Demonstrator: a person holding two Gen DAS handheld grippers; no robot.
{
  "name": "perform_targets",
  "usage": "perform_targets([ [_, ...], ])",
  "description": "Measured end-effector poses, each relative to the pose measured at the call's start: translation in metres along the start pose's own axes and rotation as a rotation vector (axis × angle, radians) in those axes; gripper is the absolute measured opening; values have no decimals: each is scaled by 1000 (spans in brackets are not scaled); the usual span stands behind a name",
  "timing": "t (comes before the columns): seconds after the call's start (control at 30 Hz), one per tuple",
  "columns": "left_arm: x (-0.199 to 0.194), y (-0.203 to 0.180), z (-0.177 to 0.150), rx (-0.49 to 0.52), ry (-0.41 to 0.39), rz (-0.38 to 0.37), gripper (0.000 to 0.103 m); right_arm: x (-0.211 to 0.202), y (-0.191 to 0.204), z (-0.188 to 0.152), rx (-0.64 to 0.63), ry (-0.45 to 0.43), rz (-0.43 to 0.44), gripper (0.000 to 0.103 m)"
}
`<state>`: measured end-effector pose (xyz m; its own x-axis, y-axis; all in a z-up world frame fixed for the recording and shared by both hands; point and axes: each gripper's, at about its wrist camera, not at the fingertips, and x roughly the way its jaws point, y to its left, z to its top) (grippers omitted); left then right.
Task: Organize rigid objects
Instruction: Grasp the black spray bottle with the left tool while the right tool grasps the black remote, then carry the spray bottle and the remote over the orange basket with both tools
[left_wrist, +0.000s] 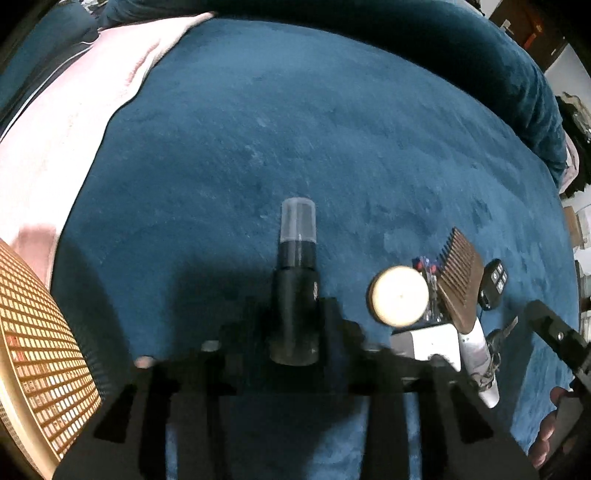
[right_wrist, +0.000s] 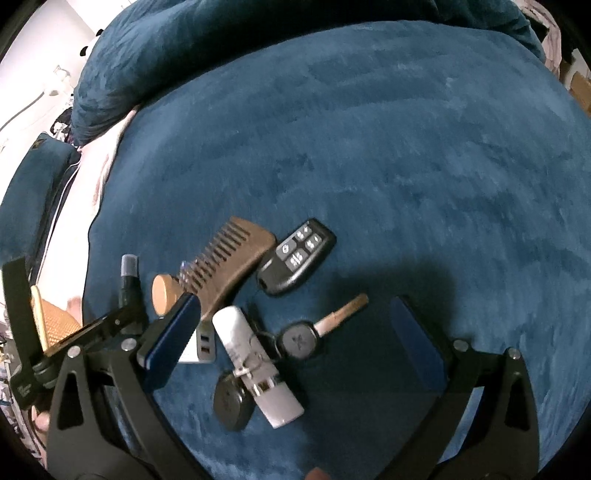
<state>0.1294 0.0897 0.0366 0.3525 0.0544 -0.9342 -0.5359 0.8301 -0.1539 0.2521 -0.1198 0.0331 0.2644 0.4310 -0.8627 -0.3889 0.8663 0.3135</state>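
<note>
- On the blue blanket (right_wrist: 369, 147), small hard things lie in a bunch: a brown comb (right_wrist: 229, 258), a black remote (right_wrist: 297, 256), a key (right_wrist: 325, 326), a white tube (right_wrist: 255, 362) and a round wooden lid (right_wrist: 166, 299).
- The right claw (right_wrist: 295, 343) is wide open and holds nothing. Its blue pads (right_wrist: 173, 332) stand on each side of the bunch.
- The key and the white tube lie right between the right claw's fingers, so that claw is the nearer one to them.
- The white tube's long side runs slanted, from up-left to down-right, not straight across the gap.
- The left claw (left_wrist: 295, 325) has a dark spray bottle (left_wrist: 295, 295) between its fingers. The bottle points away from the claw, clear cap first. I cannot tell if the fingers squeeze it.
- A woven basket (left_wrist: 40, 350) sits just to the left of the left claw, well apart from the bunch.
</note>
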Motion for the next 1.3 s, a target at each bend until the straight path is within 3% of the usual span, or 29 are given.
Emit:
perform_targets([
  [0.07,1,3,3,-14,-4,-4,52,4,1,5,22,-7,-3,100],
  [0.13,6,4,6,-30,3,-11,52,12,2,12,57,-1,-11,86],
  [0.2,9,5,9,-42,5,-20,52,24,2,20,95,34,-7,62],
  [0.47,17,1,11,-27,-2,-16,52,58,2,32,215,113,-6,60],
  [0.53,15,0,11,-4,-5,0,50,55,4,34,188,106,-26,38],
  [0.63,11,-1,9,8,0,3,29,50,1,32,150,110,-11,32],
  [0.77,4,5,4,-17,6,-26,27,31,-12,25,137,90,28,17],
  [0.93,-4,10,-6,-40,13,-51,27,15,-18,17,105,86,62,15],
  [1.2,-4,5,-7,-28,13,-55,27,32,-2,10,84,144,85,18],
  [1.3,-2,1,-5,-27,11,-59,27,36,5,9,51,138,50,16],
])
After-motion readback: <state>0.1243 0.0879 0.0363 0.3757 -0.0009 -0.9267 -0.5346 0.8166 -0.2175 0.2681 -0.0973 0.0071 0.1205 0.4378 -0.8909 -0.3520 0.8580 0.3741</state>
